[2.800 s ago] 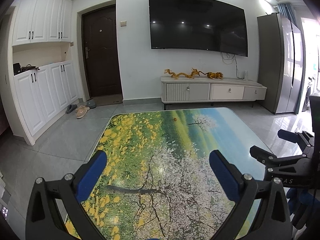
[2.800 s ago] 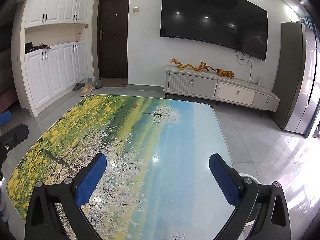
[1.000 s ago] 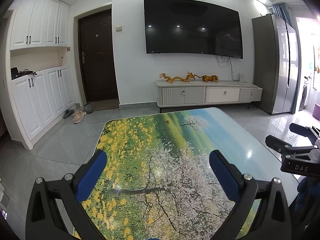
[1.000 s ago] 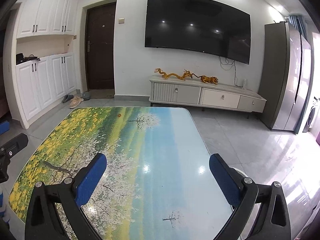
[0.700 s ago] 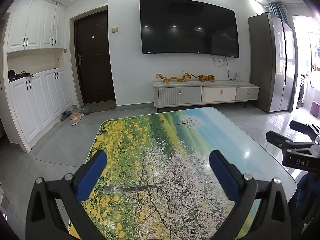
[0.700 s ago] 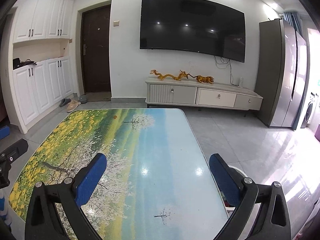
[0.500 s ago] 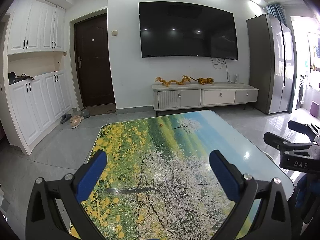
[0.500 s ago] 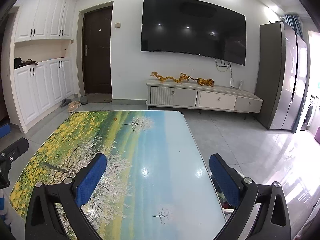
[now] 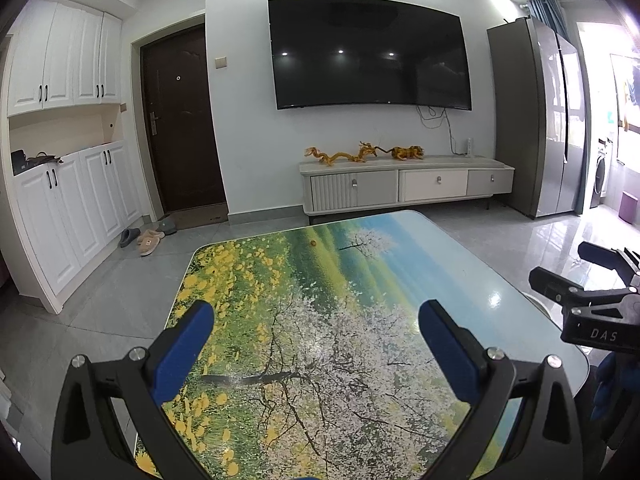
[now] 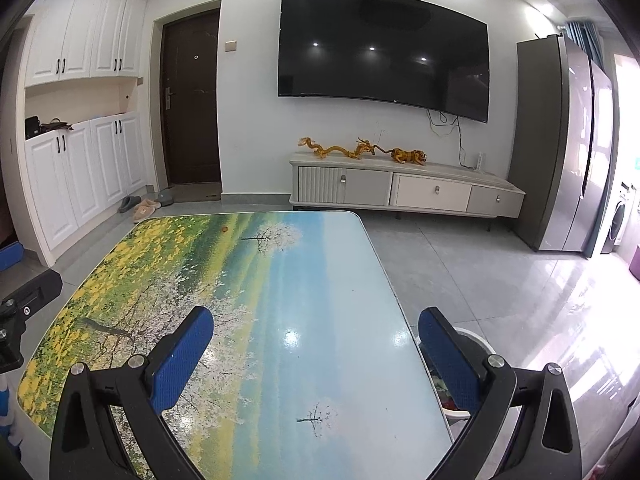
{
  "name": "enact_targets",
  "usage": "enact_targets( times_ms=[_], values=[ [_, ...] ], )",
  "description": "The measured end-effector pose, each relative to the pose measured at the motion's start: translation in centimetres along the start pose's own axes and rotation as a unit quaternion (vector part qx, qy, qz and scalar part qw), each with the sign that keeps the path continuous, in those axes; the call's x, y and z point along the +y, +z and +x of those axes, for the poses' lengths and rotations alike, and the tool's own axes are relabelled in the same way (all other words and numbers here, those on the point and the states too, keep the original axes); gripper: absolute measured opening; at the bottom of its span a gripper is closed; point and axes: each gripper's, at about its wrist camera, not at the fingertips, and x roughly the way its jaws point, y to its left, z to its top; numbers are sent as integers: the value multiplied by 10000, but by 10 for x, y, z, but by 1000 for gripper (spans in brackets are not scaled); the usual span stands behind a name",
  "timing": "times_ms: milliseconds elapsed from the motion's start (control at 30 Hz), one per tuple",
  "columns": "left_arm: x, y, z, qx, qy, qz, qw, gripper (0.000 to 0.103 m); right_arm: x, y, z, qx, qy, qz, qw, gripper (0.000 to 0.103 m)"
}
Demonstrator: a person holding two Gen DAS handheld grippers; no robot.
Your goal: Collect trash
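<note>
Living-room walls close the far side, with a dark television (image 9: 368, 54) hung above a low white cabinet (image 9: 408, 184), and in front of me lies the table (image 9: 460, 264), its glossy top printed with blossom trees and yellow flowers. My left gripper (image 9: 316, 334) hangs over the near edge with its jaws spread wide and nothing between them; my right gripper (image 10: 316, 336) does likewise, jaws fully apart and empty, and in the left wrist view it shows at about 3 o'clock, over the table's right edge. The only piece of trash I can make out is a small orange scrap (image 9: 313, 243) on the far half of the table, at 12 o'clock from my left jaws and at roughly 11 o'clock in the right wrist view (image 10: 225, 229), well apart from both grippers. It is too small to tell what it is; I judge it a bit of peel or wrapper, so light, probably soft, and not fragile. On so slick a top I expect it would skid if nudged from one side, so I would bring the blue pads (image 9: 182, 350) down on either side of it and pinch across its middle, low against the surface. A white bin (image 10: 476, 340) stands on the floor just beside the table's right edge, at 4 o'clock in the right wrist view, with something coloured inside, and I take that as the place for it.
</note>
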Motion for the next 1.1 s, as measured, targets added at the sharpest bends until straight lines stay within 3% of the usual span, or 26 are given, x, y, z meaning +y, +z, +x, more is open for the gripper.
enact_targets(
  times_ms=[733, 1100],
  values=[
    [-32, -9, 7, 130, -215, 212, 9995, 103, -59, -14, -9, -38, -496, 422, 9979, 103],
    [-30, -11, 10, 171, -199, 201, 9995, 103, -56, -20, -5, 33, -436, 423, 9981, 103]
  ],
)
